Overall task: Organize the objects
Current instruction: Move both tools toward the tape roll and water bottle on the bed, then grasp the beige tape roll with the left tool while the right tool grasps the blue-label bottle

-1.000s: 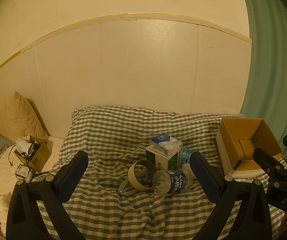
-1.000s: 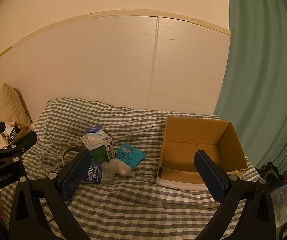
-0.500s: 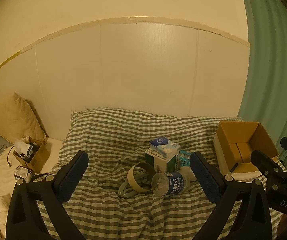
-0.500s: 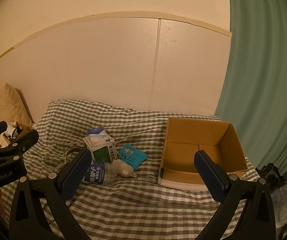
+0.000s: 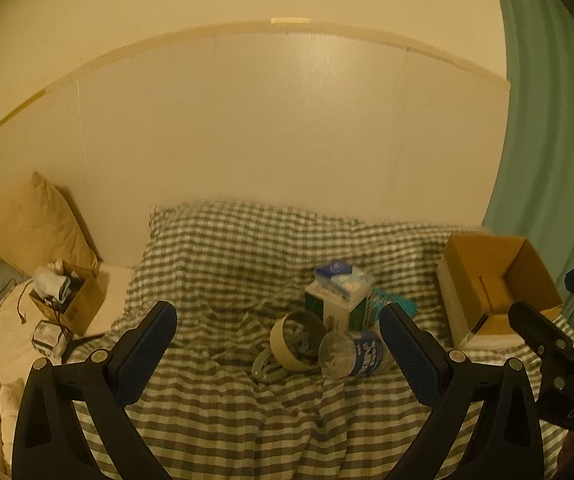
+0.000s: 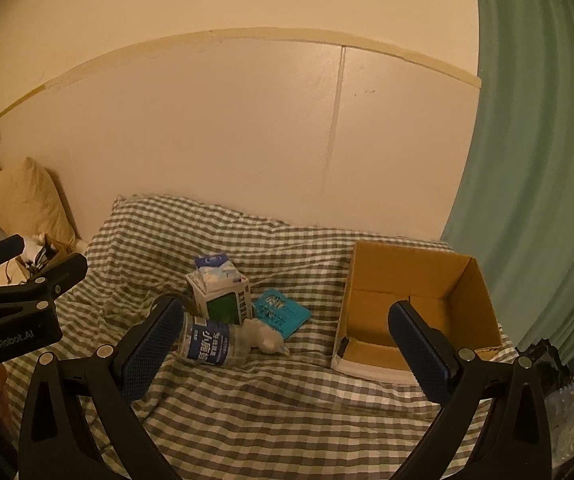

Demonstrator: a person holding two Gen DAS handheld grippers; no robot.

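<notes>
A pile lies on the checked bed cover [image 5: 247, 264]: a green and white carton [image 5: 337, 300] [image 6: 223, 292] standing upright, a plastic bottle [image 5: 353, 354] [image 6: 215, 342] lying on its side, a tape roll [image 5: 297, 338], a pale clip [image 5: 265, 368] and a teal packet [image 6: 283, 312]. An open empty cardboard box [image 5: 491, 280] [image 6: 411, 300] stands to the right of the pile. My left gripper [image 5: 279, 354] is open and empty, short of the pile. My right gripper [image 6: 283, 350] is open and empty, short of the bottle and box.
A small cardboard box of clutter [image 5: 65, 294] and a beige pillow [image 5: 35, 224] sit at the left by the wall. A green curtain [image 6: 539, 160] hangs at the right. Packets [image 6: 567, 392] lie at the far right edge.
Both grippers have drawn back and tilted up a little; the pile and the box look smaller and lower in view. Nothing was taken hold of.
</notes>
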